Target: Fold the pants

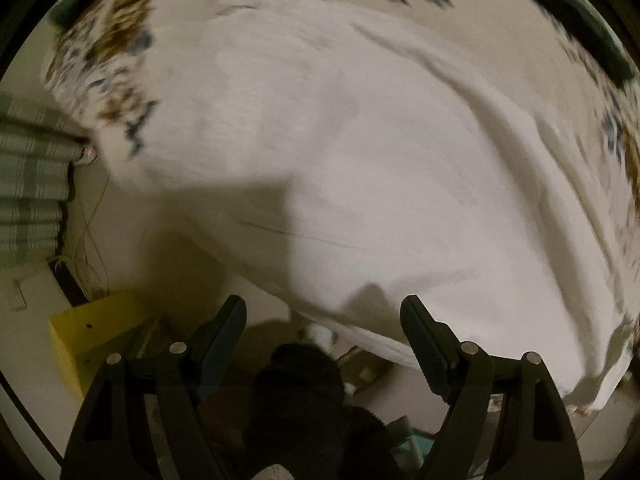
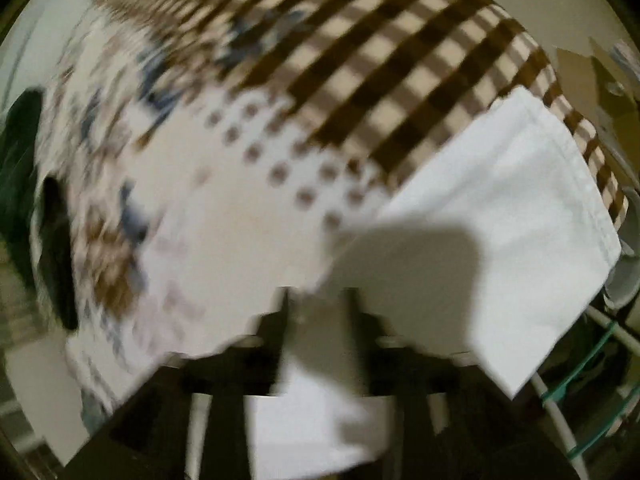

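Observation:
The white pants (image 1: 360,140) lie spread over a floral bedsheet (image 1: 112,48), and their lower hem runs just ahead of my left gripper (image 1: 324,308). That gripper points straight down and is open with nothing between its fingers. In the right wrist view, which is blurred, a folded white part of the pants (image 2: 500,200) lies on the sheet (image 2: 160,200) beside a brown checked cloth (image 2: 380,60). My right gripper (image 2: 318,294) hovers over the near edge of the white fabric. Its fingers stand apart with the cloth seen through the gap, not pinched.
A yellow box (image 1: 92,328) and a green striped cloth (image 1: 28,184) sit off the bed's left side. A dark fuzzy object (image 1: 300,392) lies on the floor below the left gripper. A white wire rack with green bands (image 2: 580,400) stands at the right.

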### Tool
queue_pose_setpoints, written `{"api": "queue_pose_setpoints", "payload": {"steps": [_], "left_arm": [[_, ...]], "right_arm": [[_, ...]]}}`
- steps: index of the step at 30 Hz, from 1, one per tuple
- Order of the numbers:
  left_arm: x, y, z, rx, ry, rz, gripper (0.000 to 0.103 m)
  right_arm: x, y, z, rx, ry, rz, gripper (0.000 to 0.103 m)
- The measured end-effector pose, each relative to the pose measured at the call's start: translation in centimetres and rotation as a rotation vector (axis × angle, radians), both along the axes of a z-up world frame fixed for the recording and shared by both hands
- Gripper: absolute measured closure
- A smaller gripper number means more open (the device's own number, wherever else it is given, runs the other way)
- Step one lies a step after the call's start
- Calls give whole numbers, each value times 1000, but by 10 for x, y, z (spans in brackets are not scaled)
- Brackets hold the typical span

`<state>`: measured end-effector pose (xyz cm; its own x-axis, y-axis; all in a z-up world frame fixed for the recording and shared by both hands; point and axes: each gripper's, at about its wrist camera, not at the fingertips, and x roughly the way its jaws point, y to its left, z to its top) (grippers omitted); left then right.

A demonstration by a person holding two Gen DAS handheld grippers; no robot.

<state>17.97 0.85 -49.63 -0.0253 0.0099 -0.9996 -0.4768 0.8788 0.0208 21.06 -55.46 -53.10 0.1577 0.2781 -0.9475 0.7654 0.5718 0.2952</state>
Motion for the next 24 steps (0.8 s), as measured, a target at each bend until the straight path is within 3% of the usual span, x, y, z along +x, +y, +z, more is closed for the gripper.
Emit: {"api": "queue_pose_setpoints", "payload": {"steps": [4, 7, 12, 14, 15, 17, 19, 21, 22, 24], "left_arm": [[-3, 41, 12, 25, -43, 91, 25], [-6, 70, 7, 43, -47, 144, 25], [-6, 110, -16, -55, -33, 266, 25], [-4, 119, -27, -96, -22, 291, 25], [-2, 122, -32, -122, -28, 305, 29], [-1, 127, -38, -142, -49, 301, 48], [1, 128, -41, -169, -88, 294, 78], [4, 126, -38, -175, -110, 290, 89], [6, 123, -32, -173, -131, 283, 92], [11, 114, -20, -155, -158, 255, 94]], "right_arm": [[-32, 58, 14, 84, -28, 77, 49], [-59, 122, 3, 186, -13, 100, 48], [-80, 226, -38, 347, 19, 95, 48], [-80, 253, -48, 347, 29, 90, 48], [-81, 262, -52, 339, 28, 85, 48], [-81, 279, -60, 321, 25, 60, 48], [-82, 288, -68, 296, 40, 22, 48], [-84, 295, -74, 270, 42, -15, 52], [-85, 298, -74, 252, 45, -24, 56], [-87, 304, -73, 212, 53, -20, 89]]}}
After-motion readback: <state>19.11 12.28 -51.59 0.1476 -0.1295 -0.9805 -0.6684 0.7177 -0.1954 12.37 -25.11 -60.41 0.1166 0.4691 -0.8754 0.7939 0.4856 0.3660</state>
